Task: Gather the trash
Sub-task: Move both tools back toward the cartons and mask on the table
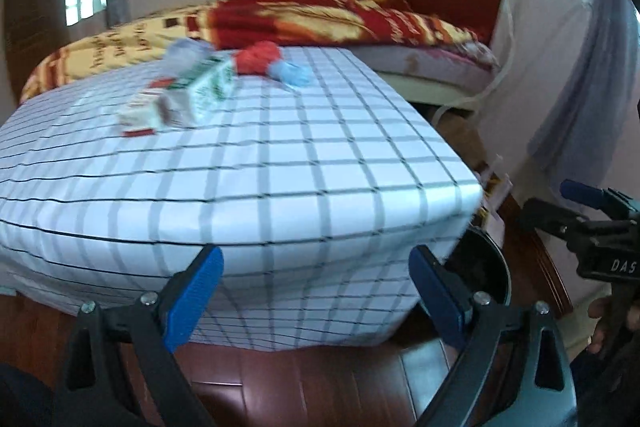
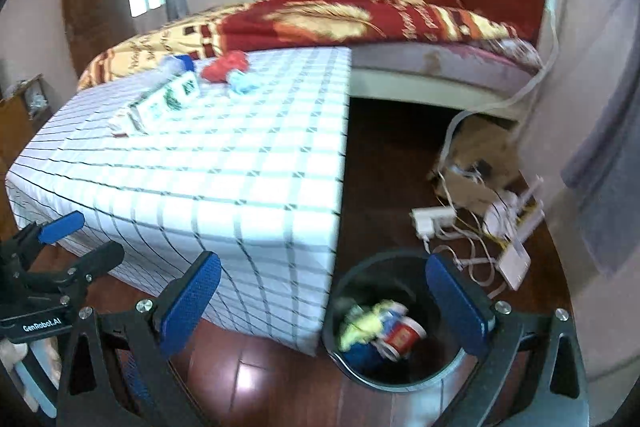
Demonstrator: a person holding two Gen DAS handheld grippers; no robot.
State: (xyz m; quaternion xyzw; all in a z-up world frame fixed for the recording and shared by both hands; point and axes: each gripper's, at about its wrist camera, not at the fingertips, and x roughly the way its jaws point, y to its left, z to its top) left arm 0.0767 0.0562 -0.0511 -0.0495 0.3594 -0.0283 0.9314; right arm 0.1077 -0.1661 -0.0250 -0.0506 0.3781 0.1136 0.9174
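The right gripper hangs over the bin with its jaws spread wide and nothing between them; wrappers and a red cup already lie inside, so a drop there looks done. The left gripper is just as wide and empty, held low at the near edge of the checked table. The remaining trash sits well apart at the far side: 2 cartons, a plastic bottle, and red and blue wads.
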